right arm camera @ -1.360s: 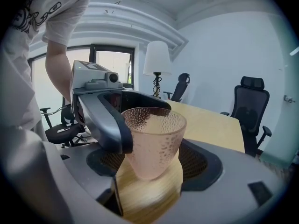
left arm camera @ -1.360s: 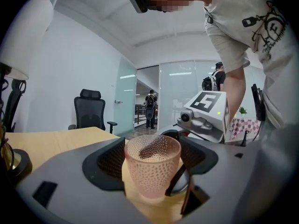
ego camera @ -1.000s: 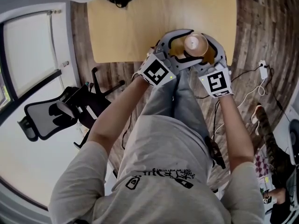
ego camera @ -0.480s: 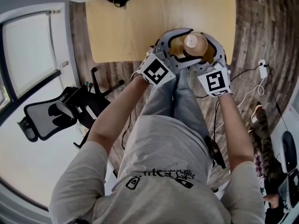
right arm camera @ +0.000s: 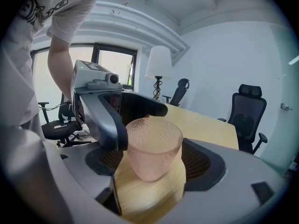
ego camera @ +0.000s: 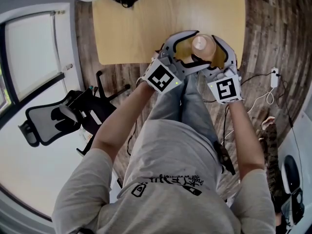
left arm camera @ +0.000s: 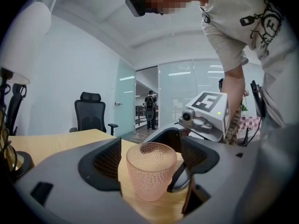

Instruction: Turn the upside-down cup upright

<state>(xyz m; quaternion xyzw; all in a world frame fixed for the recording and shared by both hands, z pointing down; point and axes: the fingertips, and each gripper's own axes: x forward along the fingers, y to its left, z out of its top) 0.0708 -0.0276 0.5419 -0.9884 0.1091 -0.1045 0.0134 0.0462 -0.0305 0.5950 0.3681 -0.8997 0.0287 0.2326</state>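
Cup (ego camera: 204, 45) unmoved, upright on table (ego camera: 136, 23) | left claw (left arm camera: 150, 162) wide | right claw (right arm camera: 154, 160) wide

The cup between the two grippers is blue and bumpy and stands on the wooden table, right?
Not blue: the cup is pink, as the left gripper view shows. It is bumpy and stands on the wooden table between the left gripper and the right gripper.

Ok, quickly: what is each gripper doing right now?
Left gripper: open, around the cup, not squeezing it.
Right gripper: open, around the same cup.
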